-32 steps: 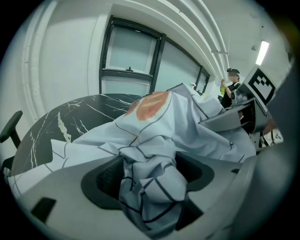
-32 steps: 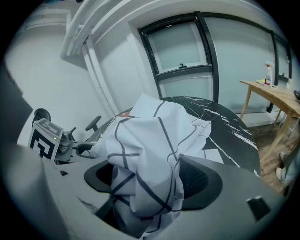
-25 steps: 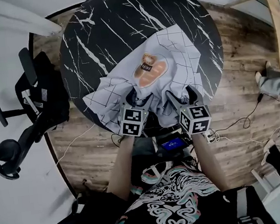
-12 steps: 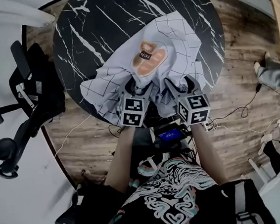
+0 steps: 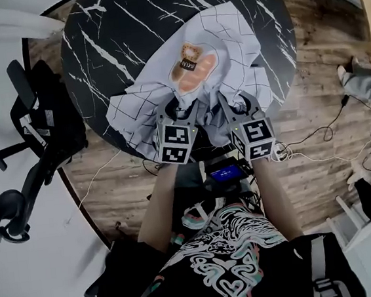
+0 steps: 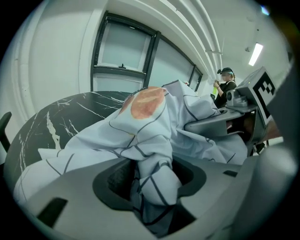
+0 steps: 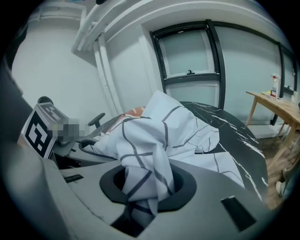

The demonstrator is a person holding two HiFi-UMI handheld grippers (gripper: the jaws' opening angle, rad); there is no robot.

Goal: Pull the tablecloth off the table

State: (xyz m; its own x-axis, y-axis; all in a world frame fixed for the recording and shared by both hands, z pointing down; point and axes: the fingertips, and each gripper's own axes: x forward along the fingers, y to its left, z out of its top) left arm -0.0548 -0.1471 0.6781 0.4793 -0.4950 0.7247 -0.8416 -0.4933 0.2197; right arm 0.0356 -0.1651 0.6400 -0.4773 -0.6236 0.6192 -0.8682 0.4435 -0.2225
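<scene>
left gripper [image 6: 152, 185]: jaws just closed in, now pinching a tablecloth [image 5: 226, 38] fold.
right gripper [image 7: 143, 187]: jaws just closed tighter, clamped on another fold.
tablecloth: bunched at the table's [image 5: 126, 25] near edge, mostly on top.
meaning: both grips look set, so the pull can begin.

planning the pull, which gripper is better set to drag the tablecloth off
right, narrowly: both jaws have just been closing on tablecloth, but the right gripper pinches its fold tighter than the left gripper
</scene>
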